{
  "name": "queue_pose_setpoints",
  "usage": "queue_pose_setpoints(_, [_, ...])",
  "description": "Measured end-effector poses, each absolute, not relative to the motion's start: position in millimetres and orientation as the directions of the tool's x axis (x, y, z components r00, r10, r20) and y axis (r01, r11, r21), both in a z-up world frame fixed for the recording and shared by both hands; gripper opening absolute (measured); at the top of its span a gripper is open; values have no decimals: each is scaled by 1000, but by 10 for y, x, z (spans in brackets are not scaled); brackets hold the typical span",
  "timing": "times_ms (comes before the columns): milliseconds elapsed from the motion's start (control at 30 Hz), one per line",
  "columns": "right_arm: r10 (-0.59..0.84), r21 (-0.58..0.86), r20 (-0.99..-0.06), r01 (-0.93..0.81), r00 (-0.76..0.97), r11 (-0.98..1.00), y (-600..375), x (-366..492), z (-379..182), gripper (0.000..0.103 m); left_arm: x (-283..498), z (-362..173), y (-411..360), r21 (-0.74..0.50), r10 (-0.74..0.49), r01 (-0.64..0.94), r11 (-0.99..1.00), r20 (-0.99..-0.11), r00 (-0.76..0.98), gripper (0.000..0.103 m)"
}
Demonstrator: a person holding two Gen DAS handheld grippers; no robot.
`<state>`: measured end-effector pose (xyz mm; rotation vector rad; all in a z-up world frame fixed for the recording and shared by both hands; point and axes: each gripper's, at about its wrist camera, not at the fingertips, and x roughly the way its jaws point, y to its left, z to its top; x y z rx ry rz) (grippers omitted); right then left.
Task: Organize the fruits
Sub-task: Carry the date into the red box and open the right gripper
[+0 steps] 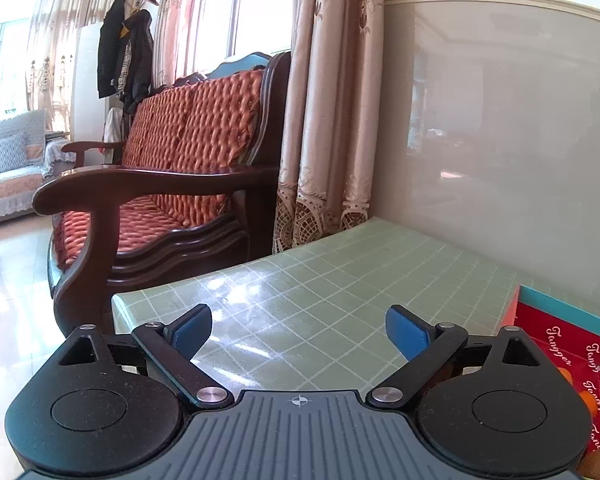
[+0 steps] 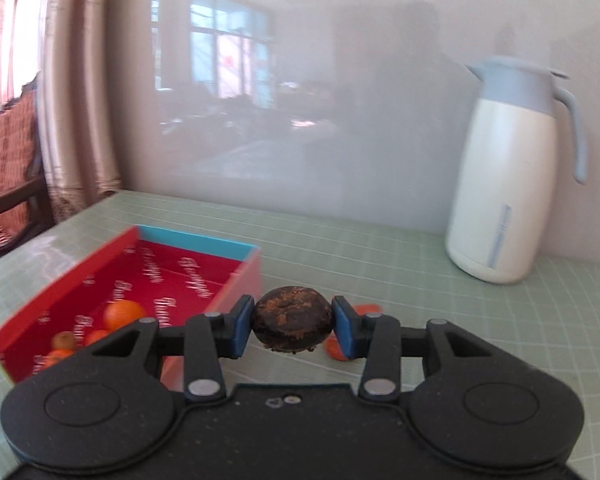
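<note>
Right up close, the right hand-held gripper has its blue pads clamped on either side of a dark brown, wrinkled, flattened round fruit, held clear above the counter with its pale green grid-patterned cover. Just left of it sits the open red cardboard box with a turquoise end wall, and inside lie several small orange tangerines gathered at the near end. Two more orange fruits rest on the counter behind the gripper, partly hidden by its right finger. Off to the right, against the wall, stands a white insulated jug with a pale blue lid and handle. Over on the other side, the left hand-held gripper hangs above bare counter with its jaws spread wide, nothing between them, the red box's corner at its right. Beyond the counter edge stands a dark wooden armchair with woven orange cushions.
</note>
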<state>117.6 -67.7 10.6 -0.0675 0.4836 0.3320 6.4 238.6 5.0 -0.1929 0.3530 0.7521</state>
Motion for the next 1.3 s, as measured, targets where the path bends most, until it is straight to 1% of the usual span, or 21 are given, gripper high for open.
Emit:
queue_pose_setpoints(100, [350,18,-463,-387,814,922,-519,1143,132,41,38,39,2413,-49,640,-706,706,-384,666,94])
queue_pose_setpoints(300, [404,11,-470,-453,785,892,-271,1103,100,41,-19,29,2468,-41,655,-720,693,-381,652,95])
queue_pose_setpoints(533, [452,-28,-494,-533,743,846,11,996,24,41,-91,12,2609,-54,675,-747,663,-391,626,95])
queue_pose_setpoints(667, [445,-53,-514,-545,733,837,102,960,-35,42,-121,0,2676,-72,676,-757,649,-402,618,96])
queue_pose_setpoints(833, [437,-51,-488,-525,755,849,54,925,10,52,-112,-7,2672,-78,672,-755,651,-403,622,96])
queue_pose_setpoints(900, [430,-49,-475,-511,768,858,26,926,29,59,-99,-6,2642,-74,669,-750,657,-401,625,96])
queue_pose_setpoints(933, [423,-47,-467,-500,776,865,2,925,43,67,-91,-4,2634,-72,669,-749,659,-400,627,96])
queue_pose_setpoints(967, [417,-46,-460,-490,784,870,-20,920,57,71,-83,-2,2627,-71,668,-747,661,-399,629,96])
queue_pose_setpoints(1033, [409,-44,-449,-476,795,878,-68,919,87,71,-67,0,2599,-68,666,-745,664,-398,631,96])
queue_pose_setpoints(1100, [396,-43,-442,-460,805,887,-118,922,108,76,-54,7,2564,-66,664,-741,668,-397,634,96])
queue_pose_setpoints(1133, [385,-44,-439,-448,812,893,-141,927,112,81,-46,8,2550,-66,661,-739,671,-398,636,96])
queue_pose_setpoints(1167, [376,-47,-437,-438,817,898,-165,933,113,84,-34,11,2522,-65,658,-735,675,-397,640,96])
queue_pose_setpoints(1233, [346,-52,-434,-406,832,912,-226,934,122,87,-14,22,2469,-61,654,-727,683,-392,647,96])
queue_pose_setpoints(1300, [326,-49,-434,-383,840,923,-297,944,129,88,21,38,2390,-56,645,-715,697,-386,660,96])
